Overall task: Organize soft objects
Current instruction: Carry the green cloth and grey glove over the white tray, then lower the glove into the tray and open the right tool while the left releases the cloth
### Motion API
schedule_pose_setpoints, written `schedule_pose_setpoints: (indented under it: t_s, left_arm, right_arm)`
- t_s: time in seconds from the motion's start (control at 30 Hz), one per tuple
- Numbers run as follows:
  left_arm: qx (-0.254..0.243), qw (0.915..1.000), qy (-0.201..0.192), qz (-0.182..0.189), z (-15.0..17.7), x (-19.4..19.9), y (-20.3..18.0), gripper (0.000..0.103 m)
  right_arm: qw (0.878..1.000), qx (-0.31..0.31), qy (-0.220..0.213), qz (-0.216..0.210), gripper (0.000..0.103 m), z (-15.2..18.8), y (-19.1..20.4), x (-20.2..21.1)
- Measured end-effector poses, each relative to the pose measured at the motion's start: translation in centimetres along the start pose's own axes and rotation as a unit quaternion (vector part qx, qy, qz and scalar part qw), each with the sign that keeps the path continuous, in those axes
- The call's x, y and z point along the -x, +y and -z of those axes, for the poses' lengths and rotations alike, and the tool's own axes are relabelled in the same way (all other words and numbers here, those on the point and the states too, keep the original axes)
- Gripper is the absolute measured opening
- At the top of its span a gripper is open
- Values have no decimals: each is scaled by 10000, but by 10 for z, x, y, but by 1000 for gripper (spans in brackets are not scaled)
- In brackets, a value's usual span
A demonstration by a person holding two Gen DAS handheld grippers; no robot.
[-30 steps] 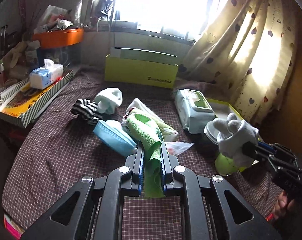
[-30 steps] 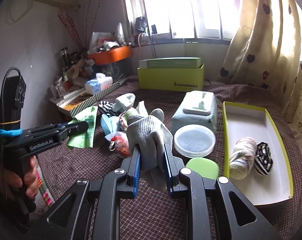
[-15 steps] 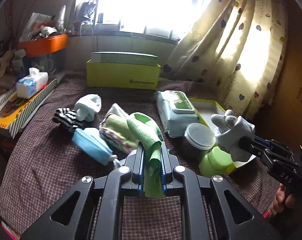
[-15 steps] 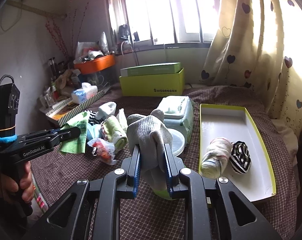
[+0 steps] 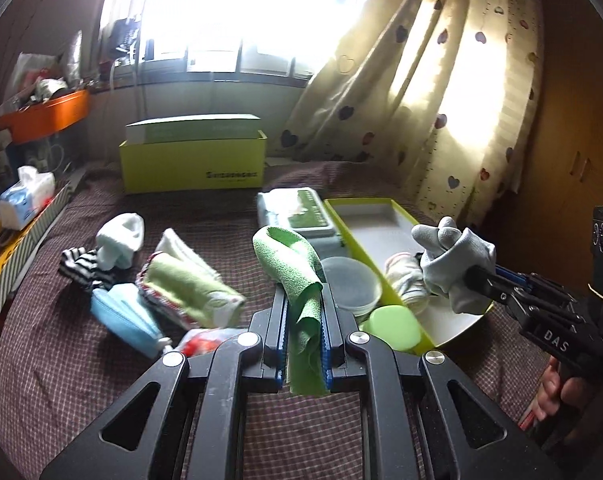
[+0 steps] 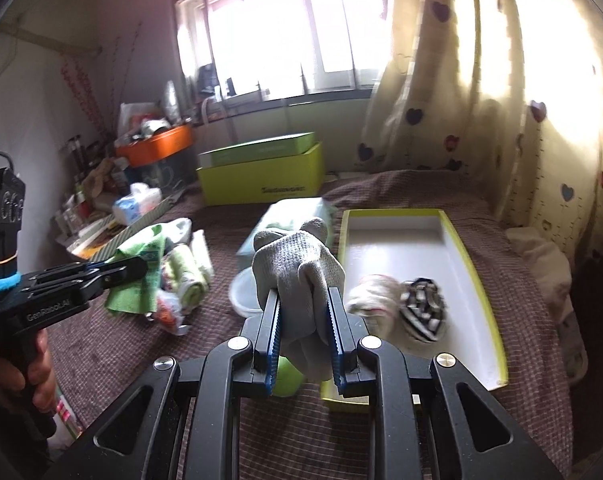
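My left gripper is shut on a green cloth and holds it above the bed; both also show in the right wrist view. My right gripper is shut on a grey glove, held over the near left edge of the yellow-rimmed white tray. The glove also shows in the left wrist view, above the tray. In the tray lie a rolled pale sock and a rolled striped sock.
On the checked bedcover lie a white sock, a striped sock, a blue pouch and a rolled green towel. A wipes pack, a clear round lid and a green lid sit beside the tray. A green box stands behind.
Both grippers have swung right with their loads. The tray has come nearer, and the glove now hangs over its near left edge.
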State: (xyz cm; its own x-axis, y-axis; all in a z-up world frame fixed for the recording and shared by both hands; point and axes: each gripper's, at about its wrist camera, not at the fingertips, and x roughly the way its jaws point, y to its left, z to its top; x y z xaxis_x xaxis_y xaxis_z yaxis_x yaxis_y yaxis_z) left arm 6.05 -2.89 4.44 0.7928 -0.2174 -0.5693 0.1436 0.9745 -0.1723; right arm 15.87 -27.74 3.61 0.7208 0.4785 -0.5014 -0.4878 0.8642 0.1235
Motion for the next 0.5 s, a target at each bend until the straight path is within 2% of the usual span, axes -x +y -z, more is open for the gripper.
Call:
schedule_pose_setpoints:
  t_s: [0.5]
  left_arm:
    - [-443,9974,137,553,-14,-23,-54,14]
  right_arm:
    - [9983,-333,-52,477,20,4,-44,13]
